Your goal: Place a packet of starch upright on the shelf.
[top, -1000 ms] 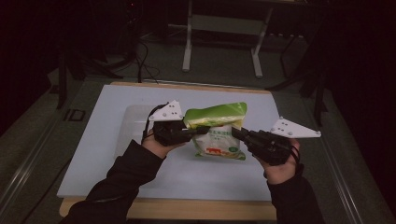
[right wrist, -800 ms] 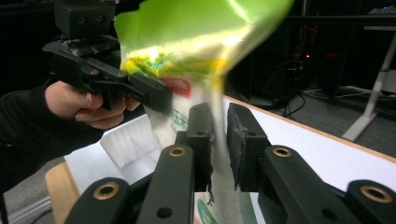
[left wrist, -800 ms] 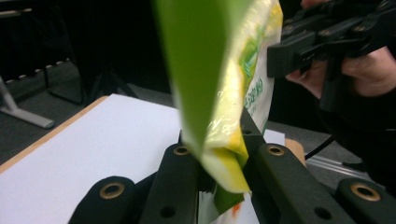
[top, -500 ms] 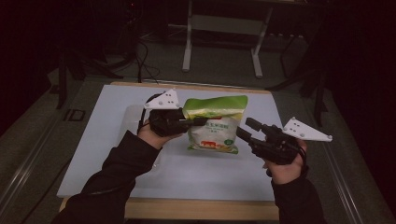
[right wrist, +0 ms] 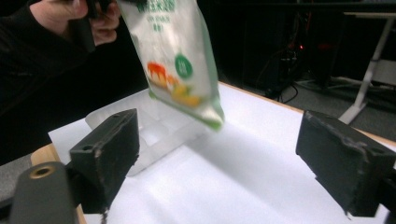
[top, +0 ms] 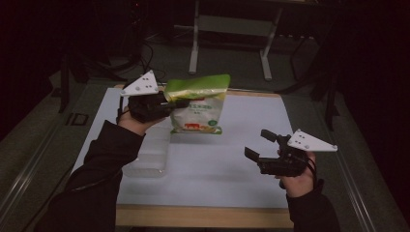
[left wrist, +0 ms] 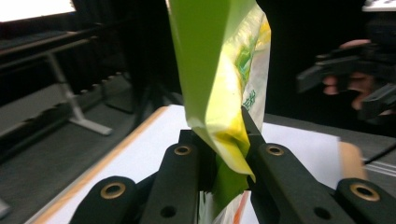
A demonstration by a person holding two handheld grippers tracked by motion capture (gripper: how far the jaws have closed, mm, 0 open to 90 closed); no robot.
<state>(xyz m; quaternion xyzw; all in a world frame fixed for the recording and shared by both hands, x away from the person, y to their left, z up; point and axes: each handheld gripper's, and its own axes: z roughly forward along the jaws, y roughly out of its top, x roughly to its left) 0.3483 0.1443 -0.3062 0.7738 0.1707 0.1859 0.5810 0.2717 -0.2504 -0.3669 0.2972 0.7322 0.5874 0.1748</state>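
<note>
Now your right gripper has let go and pulled back toward you, its jaws wide apart over bare table. Your left gripper alone carries the food pouch, jaws clamped on its green top edge, and it has lifted the pouch clear of the table, just beside the clear plastic tray. I judge the handover done; placing it comes next.

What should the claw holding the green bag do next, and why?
Probably lower the bag toward the clear tray just below it. The left claw grips the bag's green top edge, so it hangs in the air above the white table. The right claw is open and off to the side, holding nothing, so the left one carries the bag alone.
</note>
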